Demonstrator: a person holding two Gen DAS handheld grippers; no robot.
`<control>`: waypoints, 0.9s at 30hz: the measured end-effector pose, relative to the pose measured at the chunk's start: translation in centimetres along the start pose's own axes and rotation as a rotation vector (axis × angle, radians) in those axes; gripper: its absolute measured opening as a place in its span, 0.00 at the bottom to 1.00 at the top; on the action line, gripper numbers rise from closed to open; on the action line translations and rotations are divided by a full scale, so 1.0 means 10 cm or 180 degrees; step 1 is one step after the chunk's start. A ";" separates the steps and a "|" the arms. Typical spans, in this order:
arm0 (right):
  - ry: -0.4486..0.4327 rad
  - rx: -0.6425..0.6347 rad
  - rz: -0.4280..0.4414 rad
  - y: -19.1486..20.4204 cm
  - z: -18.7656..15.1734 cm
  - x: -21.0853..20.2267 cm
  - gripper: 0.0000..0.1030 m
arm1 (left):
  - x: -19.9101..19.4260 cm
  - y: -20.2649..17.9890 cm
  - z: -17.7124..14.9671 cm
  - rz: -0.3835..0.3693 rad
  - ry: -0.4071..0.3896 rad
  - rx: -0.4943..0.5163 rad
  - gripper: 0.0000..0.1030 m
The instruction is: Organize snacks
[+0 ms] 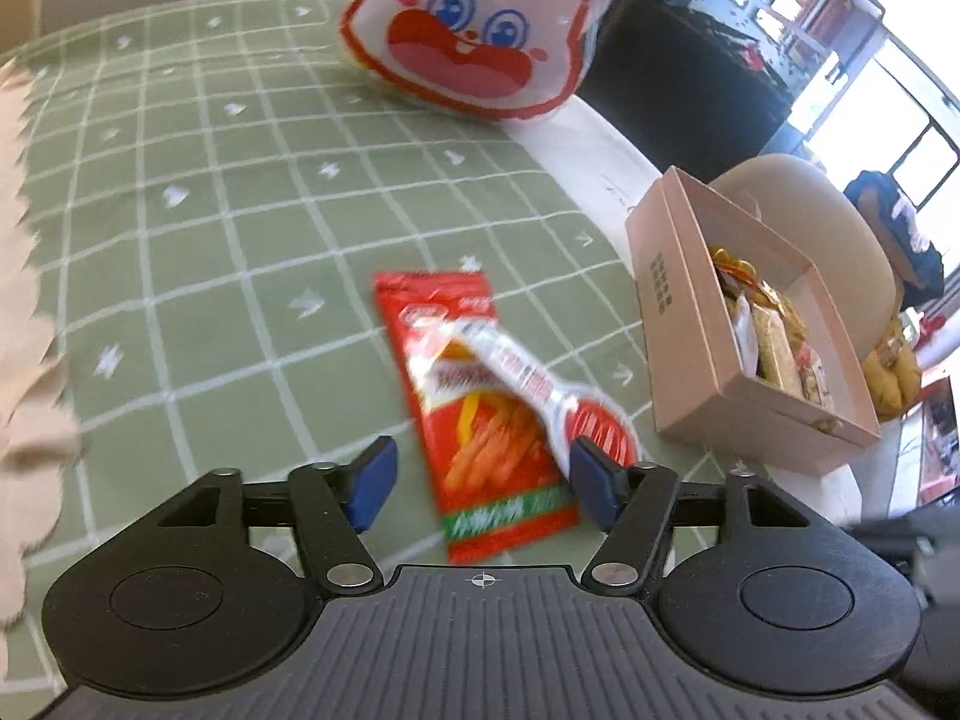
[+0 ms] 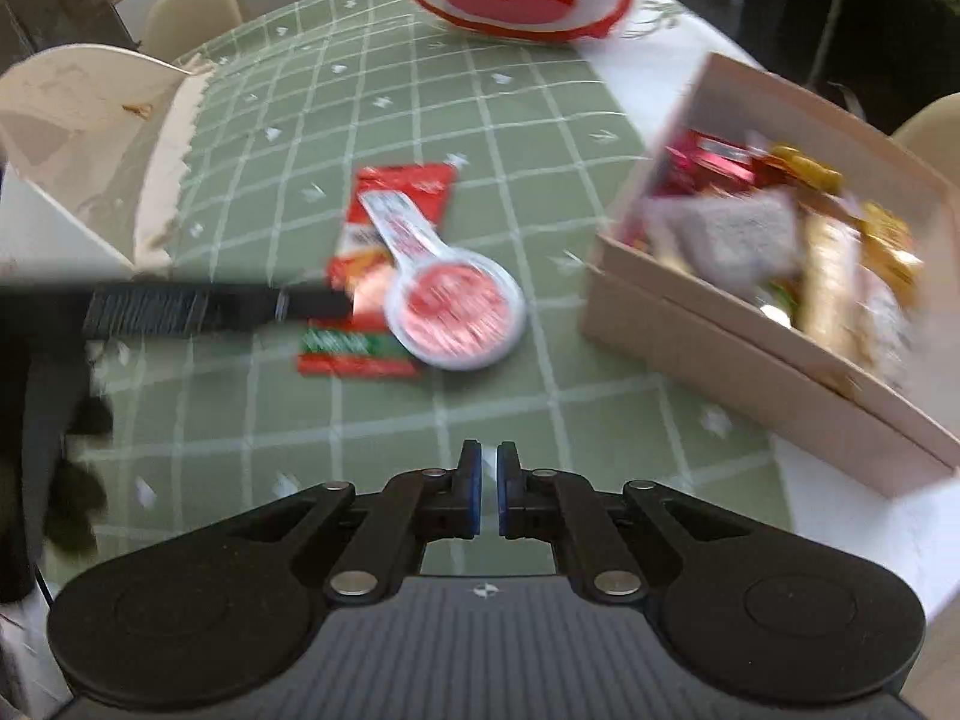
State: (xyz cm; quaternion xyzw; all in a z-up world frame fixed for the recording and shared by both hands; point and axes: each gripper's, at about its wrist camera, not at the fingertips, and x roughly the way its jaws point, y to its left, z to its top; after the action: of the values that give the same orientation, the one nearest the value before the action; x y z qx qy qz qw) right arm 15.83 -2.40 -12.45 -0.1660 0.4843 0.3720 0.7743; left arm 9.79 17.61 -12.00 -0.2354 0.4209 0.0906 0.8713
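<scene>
A red snack packet (image 1: 480, 408) lies flat on the green checked tablecloth (image 1: 210, 240), with a white round-ended packet (image 1: 540, 384) across it. My left gripper (image 1: 483, 480) stands open just over the red packet's near end; the left pad is clear of it and the right pad sits at the white packet's round end. In the right wrist view the same red packet (image 2: 390, 210) and white packet (image 2: 450, 300) lie ahead, and a black finger (image 2: 300, 303) of the left gripper reaches in from the left. My right gripper (image 2: 489, 492) is shut on nothing above bare cloth.
A pink cardboard box (image 1: 678, 324) holding several snacks stands at the table's right edge, also seen as the box (image 2: 750, 354). A big white bag with a red cartoon face (image 1: 474, 30) sits at the far side. Chairs (image 2: 78, 102) surround the table.
</scene>
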 end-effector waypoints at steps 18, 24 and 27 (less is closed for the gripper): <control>-0.0736 -0.0291 0.0050 0.06 -0.09 -0.19 0.54 | 0.18 -0.16 0.01 -0.0398 0.0329 0.0556 0.29; -0.0585 -0.0654 0.0056 0.29 0.14 0.24 0.57 | -0.07 0.10 -0.04 -0.0354 0.0188 0.0214 0.27; -0.0642 -0.0667 -0.0005 0.30 0.17 0.32 0.48 | -0.07 0.30 0.03 -0.0207 0.0075 -0.0179 0.27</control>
State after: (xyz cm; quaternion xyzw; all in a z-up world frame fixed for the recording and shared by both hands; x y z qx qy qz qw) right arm 15.47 2.00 -14.07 -0.2080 0.3623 0.4347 0.7978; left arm 8.50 20.38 -12.28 -0.2745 0.4205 0.0713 0.8618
